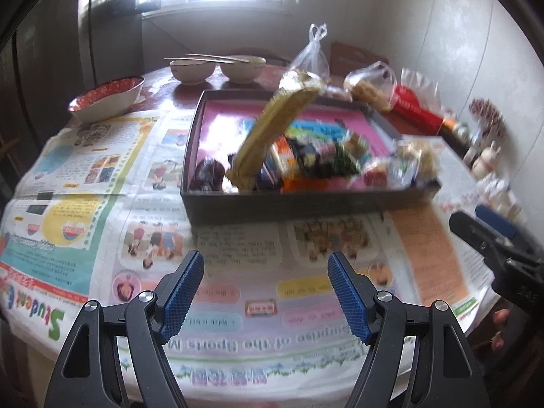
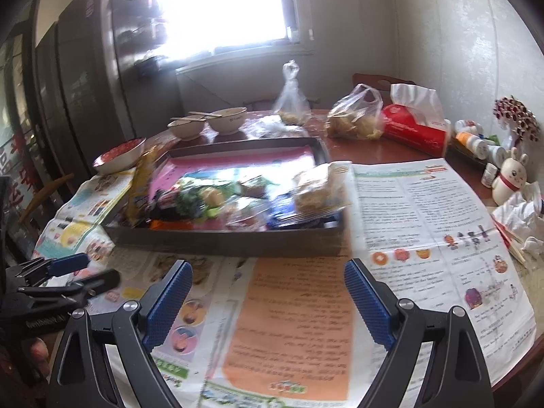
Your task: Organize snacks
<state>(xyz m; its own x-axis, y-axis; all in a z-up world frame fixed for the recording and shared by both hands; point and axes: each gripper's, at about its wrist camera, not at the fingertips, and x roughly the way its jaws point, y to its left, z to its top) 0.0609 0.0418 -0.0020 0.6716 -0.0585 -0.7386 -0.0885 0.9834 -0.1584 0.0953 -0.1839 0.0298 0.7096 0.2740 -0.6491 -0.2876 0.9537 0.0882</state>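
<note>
Snacks in mixed coloured wrappers [image 1: 316,156] lay heaped in the shallow dark pink-lined cardboard tray [image 1: 306,204] at twelve o'clock, seemingly gathered; clear plastic bags of snacks [image 2: 357,115] sat outside at one o'clock. Left gripper [image 1: 265,292] and right gripper [image 2: 268,302] hovered apart, empty.

Ahead of me a bright window [image 2: 217,6] glares; dark cabinets [image 2: 78,78] stand left, pale walls [image 2: 459,34] right of my worktop [image 2: 391,153].

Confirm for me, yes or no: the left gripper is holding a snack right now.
No, the left gripper is open with nothing between its blue pads, hovering over the newspaper short of the snack box.
</note>
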